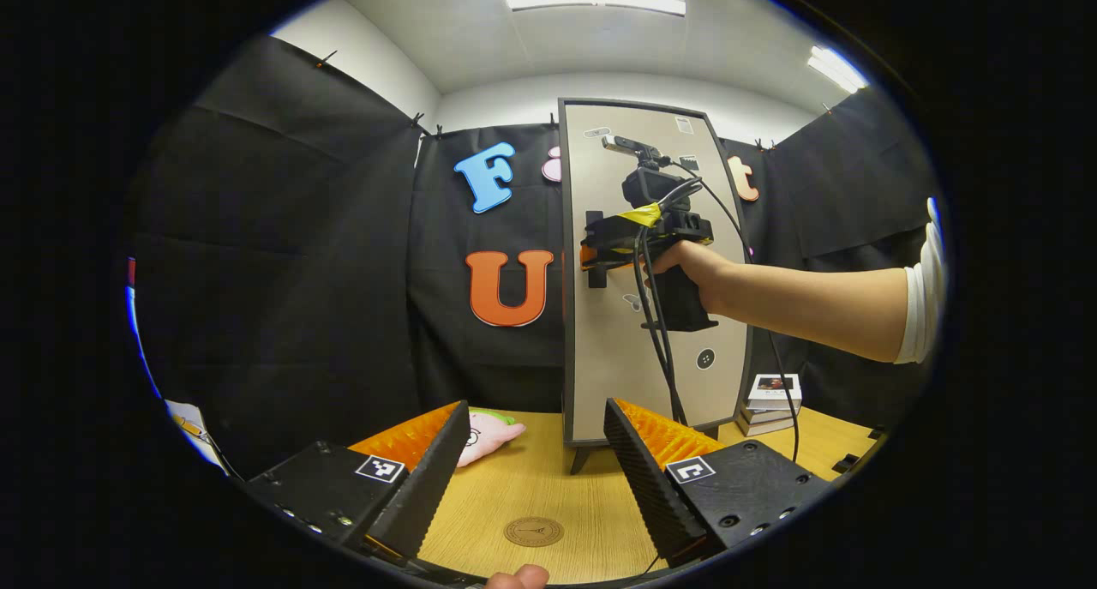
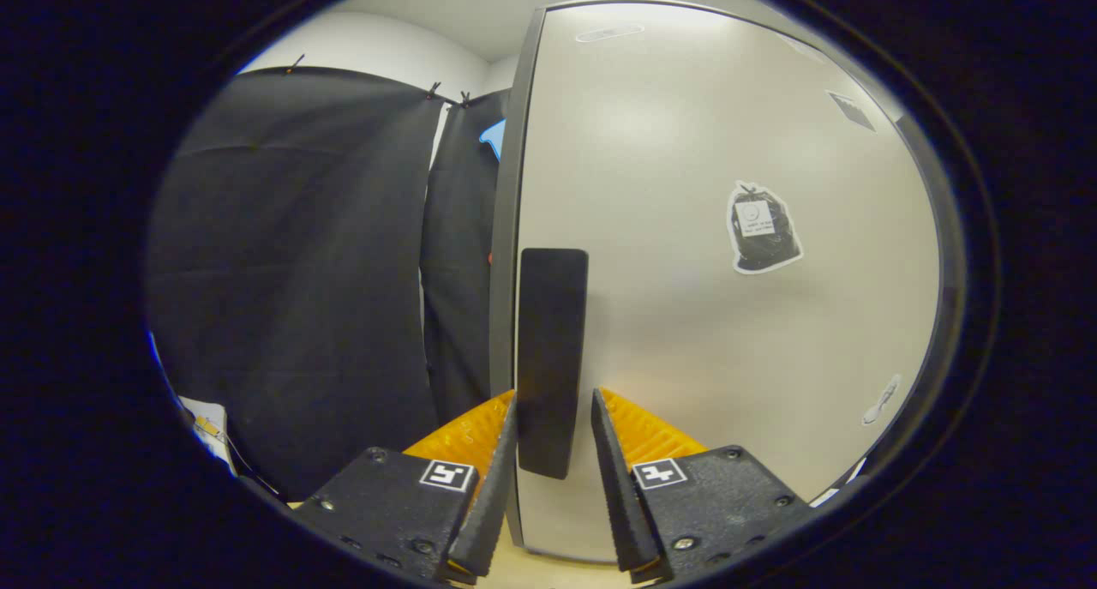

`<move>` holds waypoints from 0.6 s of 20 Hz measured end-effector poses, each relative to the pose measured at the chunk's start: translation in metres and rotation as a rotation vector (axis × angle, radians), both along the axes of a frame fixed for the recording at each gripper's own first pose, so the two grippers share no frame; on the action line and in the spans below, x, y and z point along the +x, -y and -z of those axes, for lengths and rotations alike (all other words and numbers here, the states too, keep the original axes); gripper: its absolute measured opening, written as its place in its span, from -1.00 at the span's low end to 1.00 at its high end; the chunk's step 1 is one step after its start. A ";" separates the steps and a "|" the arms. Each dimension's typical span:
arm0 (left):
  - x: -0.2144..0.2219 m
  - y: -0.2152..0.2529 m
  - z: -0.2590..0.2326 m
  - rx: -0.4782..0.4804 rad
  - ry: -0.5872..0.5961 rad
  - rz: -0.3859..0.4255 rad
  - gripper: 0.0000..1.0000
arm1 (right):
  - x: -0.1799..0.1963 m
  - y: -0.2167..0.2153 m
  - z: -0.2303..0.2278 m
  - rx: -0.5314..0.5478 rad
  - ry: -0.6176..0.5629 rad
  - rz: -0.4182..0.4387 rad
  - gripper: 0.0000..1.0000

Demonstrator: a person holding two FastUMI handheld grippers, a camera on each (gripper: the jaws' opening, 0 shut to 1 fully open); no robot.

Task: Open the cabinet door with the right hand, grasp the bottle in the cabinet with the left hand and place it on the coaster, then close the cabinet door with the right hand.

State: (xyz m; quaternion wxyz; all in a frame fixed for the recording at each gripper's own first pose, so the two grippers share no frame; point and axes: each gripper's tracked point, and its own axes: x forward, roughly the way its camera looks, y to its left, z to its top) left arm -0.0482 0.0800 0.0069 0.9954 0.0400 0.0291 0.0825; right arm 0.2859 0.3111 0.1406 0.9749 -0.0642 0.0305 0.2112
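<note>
- The right gripper (image 2: 553,452) sits at the black handle (image 2: 552,349) on the left edge of the cabinet door (image 2: 711,315). Its fingers flank the handle's lower end with a thin gap on each side — not yet a firm clamp, as far as I can judge. If the pull starts before both pads press in, the handle may slip out and the door stay shut.
- The grip is low on the handle; a pull from there could twist the tall, narrow cabinet on its small feet or slide it across the table (image 1: 548,486) — the near coaster (image 1: 533,531) lies in front of it.
- In the left gripper view the right gripper (image 1: 600,250) reaches in from the right, held by a hand (image 1: 698,267), and its cables hang across the door front; they could snag as it swings.
- The left gripper (image 1: 531,465) hangs wide open above the table, holding nothing.
- The bottle is behind the closed door, unseen.
</note>
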 end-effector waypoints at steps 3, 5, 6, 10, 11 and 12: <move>-0.001 -0.006 0.001 -0.003 0.003 -0.011 0.89 | 0.003 0.001 0.001 0.008 0.008 0.016 -0.26; 0.001 -0.009 0.003 -0.008 0.002 -0.015 0.89 | 0.001 0.001 0.001 0.027 0.007 -0.002 -0.41; 0.001 -0.009 0.002 -0.008 0.001 -0.017 0.89 | 0.001 0.001 0.001 0.030 0.005 -0.005 -0.53; 0.001 -0.007 0.001 -0.003 0.007 -0.008 0.89 | 0.002 0.002 0.002 0.023 0.008 -0.010 -0.59; 0.002 -0.008 0.000 -0.001 0.009 -0.006 0.89 | 0.001 0.002 0.002 0.023 0.006 -0.013 -0.61; 0.002 -0.008 -0.001 -0.001 0.011 -0.004 0.89 | 0.000 0.003 0.002 0.023 0.005 -0.019 -0.60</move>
